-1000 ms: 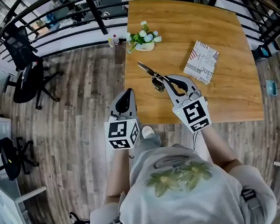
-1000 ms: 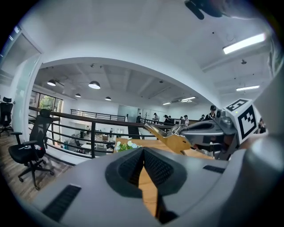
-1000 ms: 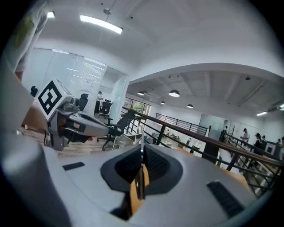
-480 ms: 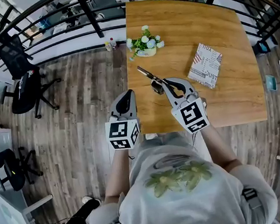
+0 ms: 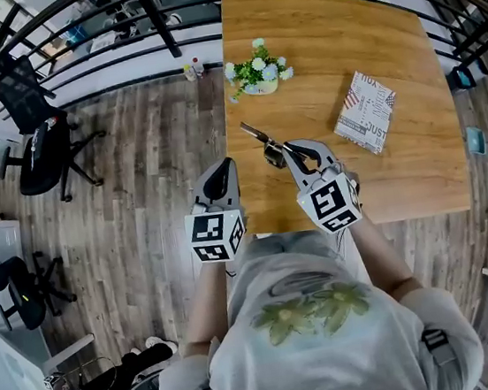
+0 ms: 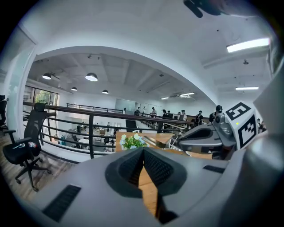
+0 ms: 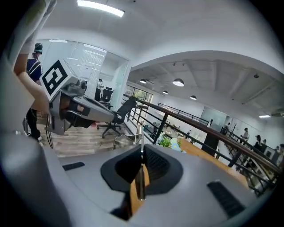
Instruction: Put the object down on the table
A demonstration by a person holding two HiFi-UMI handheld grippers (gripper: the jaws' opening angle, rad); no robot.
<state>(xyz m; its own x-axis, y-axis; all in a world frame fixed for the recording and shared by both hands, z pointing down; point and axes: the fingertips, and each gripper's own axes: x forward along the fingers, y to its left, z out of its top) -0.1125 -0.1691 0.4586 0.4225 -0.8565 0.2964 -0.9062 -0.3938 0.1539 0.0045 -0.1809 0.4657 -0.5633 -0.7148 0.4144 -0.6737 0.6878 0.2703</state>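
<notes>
Both are closed: right tongs [image 5: 288, 149] pinch a thin metal tool [image 5: 258, 135] over the worktop [image 5: 367, 44], left tongs [image 5: 221, 164] empty, so the person shd lower till it rests flat b4 releasing.

We see left tool [image 6: 143, 150] pads meeting at tip, nothing between them. Sliver of wooden tabletop [image 6: 145, 188] shows through gap below. Beyond it, white flowers [image 6: 132, 141] on tabletop. Right tool [image 6: 176, 141] alongside with marker cube [image 6: 242, 125], thin metal object [image 6: 154, 140] jutting from its tip. Black railing [image 6: 91, 116], office chair [image 6: 25, 142] at far left.
</notes>
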